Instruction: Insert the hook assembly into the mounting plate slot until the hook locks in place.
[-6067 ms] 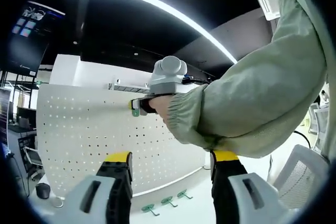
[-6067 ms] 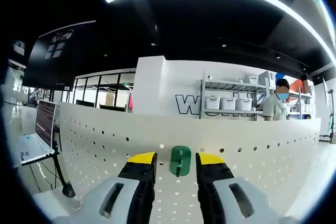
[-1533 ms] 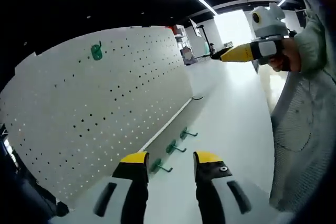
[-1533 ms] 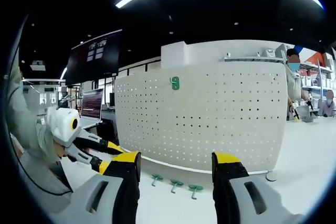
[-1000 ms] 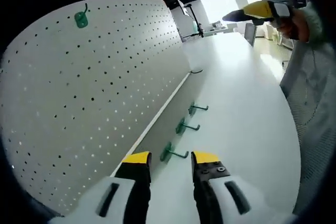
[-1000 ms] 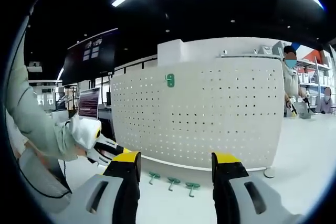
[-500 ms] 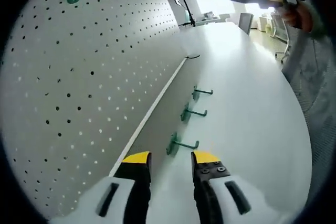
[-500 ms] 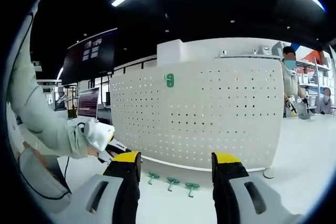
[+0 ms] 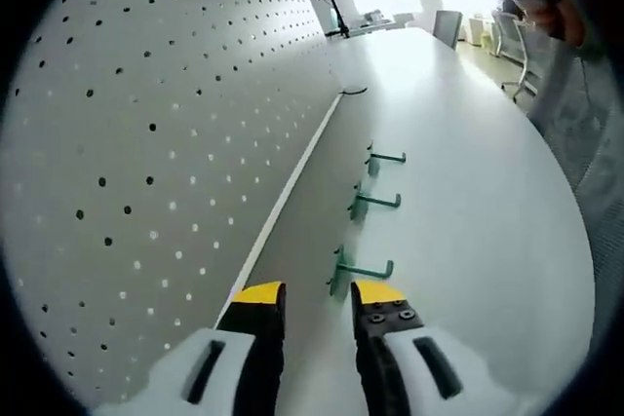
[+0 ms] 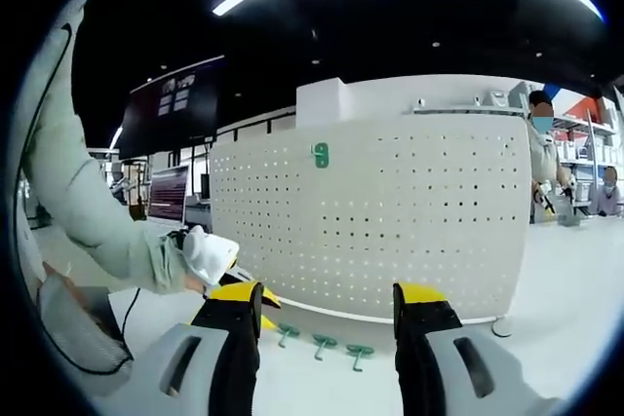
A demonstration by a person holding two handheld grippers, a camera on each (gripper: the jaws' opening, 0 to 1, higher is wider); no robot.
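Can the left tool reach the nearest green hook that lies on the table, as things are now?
Probably yes. The left tool is open, its jaws just short of the nearest green hook, which lies on the white table beside the pegboard. Nothing lies between them.

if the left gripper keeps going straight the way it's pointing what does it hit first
Most likely the nearest green hook lying on the white table beside the pegboard. It sits just ahead of the left gripper, roughly in line with its narrow gap, though depth is hard to judge.
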